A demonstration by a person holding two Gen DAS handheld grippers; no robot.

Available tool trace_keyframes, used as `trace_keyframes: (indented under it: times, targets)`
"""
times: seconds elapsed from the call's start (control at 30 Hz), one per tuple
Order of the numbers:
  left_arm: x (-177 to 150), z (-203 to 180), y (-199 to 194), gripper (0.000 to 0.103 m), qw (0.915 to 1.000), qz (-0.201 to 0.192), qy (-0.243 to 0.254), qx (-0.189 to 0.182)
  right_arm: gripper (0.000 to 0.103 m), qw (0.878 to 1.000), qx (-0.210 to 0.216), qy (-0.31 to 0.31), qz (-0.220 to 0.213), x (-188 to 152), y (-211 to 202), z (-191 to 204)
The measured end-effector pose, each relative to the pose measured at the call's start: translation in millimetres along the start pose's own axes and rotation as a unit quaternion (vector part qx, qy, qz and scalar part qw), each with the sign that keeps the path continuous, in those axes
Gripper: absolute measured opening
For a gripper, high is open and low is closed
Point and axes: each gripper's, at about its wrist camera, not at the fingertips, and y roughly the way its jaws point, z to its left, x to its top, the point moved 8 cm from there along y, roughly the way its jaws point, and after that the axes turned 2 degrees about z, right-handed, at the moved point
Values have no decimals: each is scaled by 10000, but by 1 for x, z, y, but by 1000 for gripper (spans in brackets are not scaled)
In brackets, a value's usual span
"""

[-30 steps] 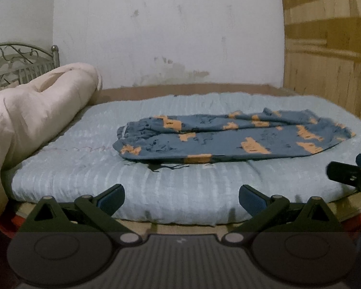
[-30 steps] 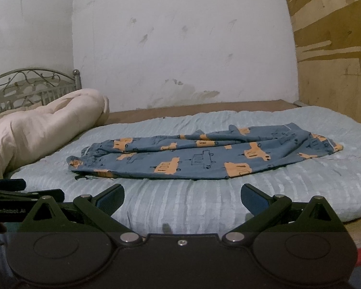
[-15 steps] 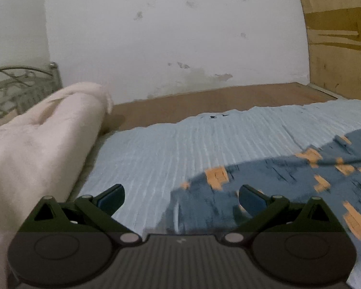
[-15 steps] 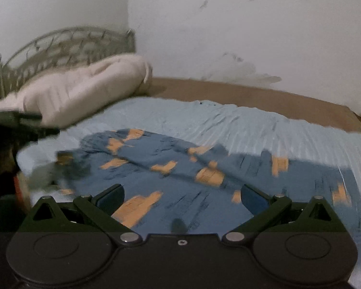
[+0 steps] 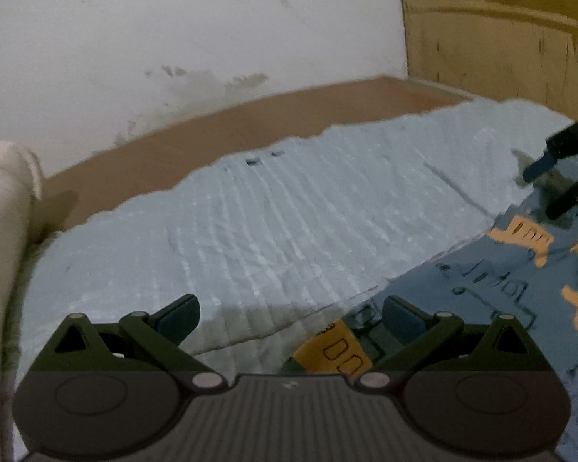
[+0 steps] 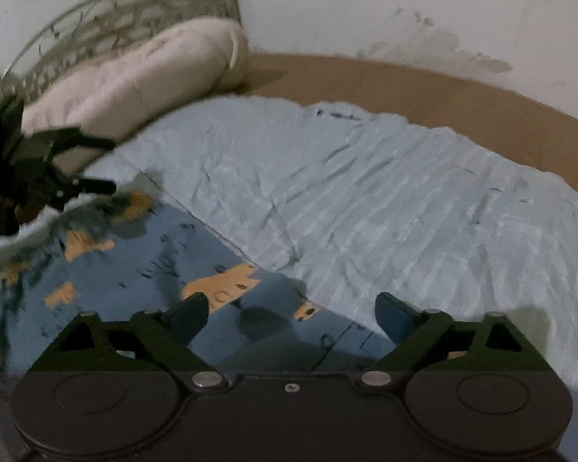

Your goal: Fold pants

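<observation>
A: Where are the blue cotton pants with orange vehicle prints [image 5: 520,281] lying?

B: Flat on the pale blue ribbed quilt [image 5: 289,223] that covers the bed. In the left wrist view they fill the lower right part of the quilt; in the right wrist view they cover its lower left, with one hem edge [image 6: 308,310] running between the fingers

A: How does the left gripper [image 5: 291,313] stand?

B: Its jaws are spread wide, holding nothing. The right finger sits over an orange print at the edge of the pants, the left finger over bare quilt

A: And the right gripper [image 6: 291,313]?

B: Also spread wide and empty, low over the pants. Whether either gripper touches the cloth, I cannot tell

A: Does each view catch the other gripper?

B: Yes, blurred. The right gripper [image 5: 558,169] shows at the far right of the quilt, the left gripper [image 6: 46,169] at its far left, near the bunched end of the pants

A: What lies beside the quilt?

B: A rolled cream duvet [image 6: 135,77] against a grey metal scrollwork headboard [image 6: 115,15], bare brown bed board [image 5: 231,127] behind the quilt, then a stained white wall [image 5: 192,30] and yellow wooden panelling [image 5: 493,30]
</observation>
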Motion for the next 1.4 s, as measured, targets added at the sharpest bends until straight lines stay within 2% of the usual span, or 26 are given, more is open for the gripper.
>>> trace_keyframes:
  times: [0.1, 0.2, 0.3, 0.37, 0.4, 0.43, 0.47, 0.5, 0.53, 0.57, 0.6, 0.63, 0.77, 0.93, 1.1, 1.2, 1.3, 1.4]
  targets:
    - [-3, 0, 15, 102, 9994, 265, 114, -169, 79, 9999, 31, -60, 155, 1, 14, -7]
    - [-8, 0, 21, 100, 9982, 445, 170, -362, 74, 9993, 272, -68, 242, 0, 21, -8]
    - [-13, 1, 27, 89, 9966, 665, 156, -470, 73, 9981, 571, -41, 240, -1, 24, -5]
    - [-17, 2, 32, 80, 9951, 847, 104, -510, 63, 9972, 674, -55, 315, 0, 29, 0]
    - [-19, 2, 34, 71, 9941, 955, 68, -510, 58, 9968, 695, -107, 381, -1, 32, 3]
    - [-20, 2, 35, 61, 9933, 1011, 27, -554, 49, 9964, 702, -167, 437, -2, 33, 8]
    - [-20, 2, 35, 56, 9926, 1032, -10, -643, 42, 9961, 698, -240, 489, -3, 34, 12]
    - [-20, 0, 35, 46, 9919, 1053, -43, -714, 38, 9959, 662, -317, 526, -4, 35, 16]
    - [-20, -2, 35, 33, 9910, 1089, -72, -778, 28, 9960, 592, -383, 543, -5, 35, 18]
    - [-20, -4, 35, 25, 9902, 1133, -81, -812, 14, 9961, 531, -442, 541, -6, 35, 20]
    - [-21, -7, 35, 12, 9899, 1164, -65, -808, 8, 9961, 484, -499, 543, -6, 34, 23]
    - [-20, -9, 34, 4, 9900, 1180, -37, -767, 3, 9960, 417, -571, 539, -6, 33, 26]
    - [-16, -16, 28, 0, 9927, 1097, 2, -499, 1, 9951, 129, -872, 440, -4, 26, 40]
    - [-2, -12, 9, 0, 9963, 806, -277, -137, 0, 9929, -669, -988, -14, 20, 12, 38]
    - [27, 4, -4, 0, 9981, 249, -371, 433, 0, 9807, -1357, -1341, -422, 55, 9, 40]
    - [33, 15, 4, 0, 9961, 175, -441, 748, 0, 9736, -1661, -1471, -541, 74, 25, 39]
    - [31, 21, 24, 0, 9950, 298, -466, 836, 0, 9720, -1819, -1431, -415, 82, 54, 29]
    - [22, 23, 44, 0, 9943, 463, -605, 752, 0, 9746, -1829, -1288, -112, 78, 85, 17]
